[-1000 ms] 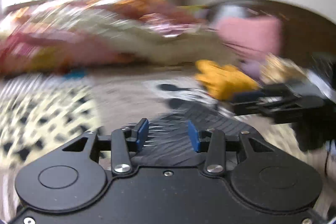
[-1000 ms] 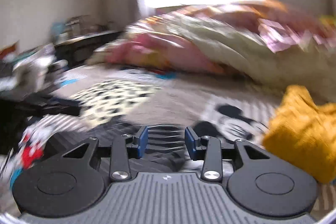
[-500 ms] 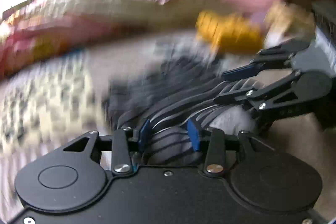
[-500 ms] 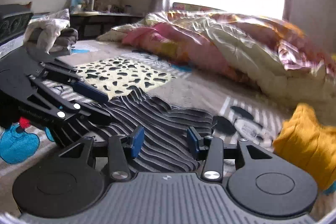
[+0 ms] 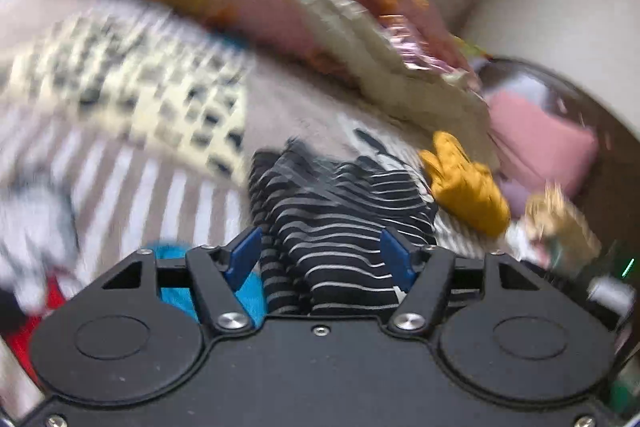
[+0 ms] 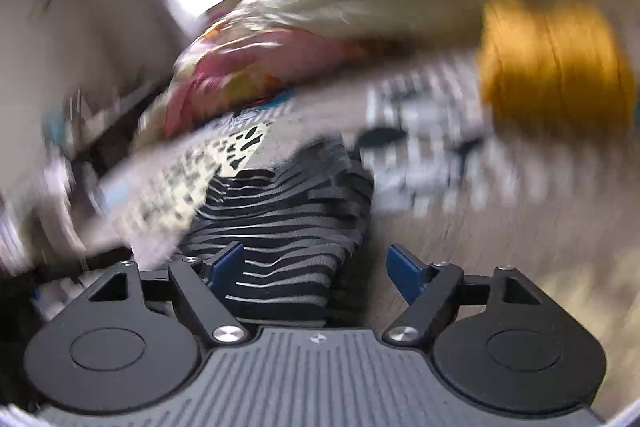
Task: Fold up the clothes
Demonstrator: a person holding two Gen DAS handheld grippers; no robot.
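A black garment with thin grey stripes (image 5: 340, 227) lies crumpled on the bed sheet. In the left wrist view it sits between and just beyond my left gripper (image 5: 322, 257), whose blue pads stand wide apart, open. In the right wrist view the same striped garment (image 6: 288, 219) lies by the left pad of my right gripper (image 6: 314, 267), also open. Neither gripper holds cloth. Both views are motion-blurred.
A mustard-yellow knit garment (image 5: 464, 187) lies to the right of the striped one, and shows in the right wrist view (image 6: 552, 63). A bunched floral quilt (image 5: 304, 7) runs along the far side. A spotted patch of sheet (image 5: 152, 91) and a pink cushion (image 5: 536, 143) are nearby.
Both grippers have opened wider and swung, tilting their views. The striped garment now lies lower on the bed under them. The other gripper has left each view.
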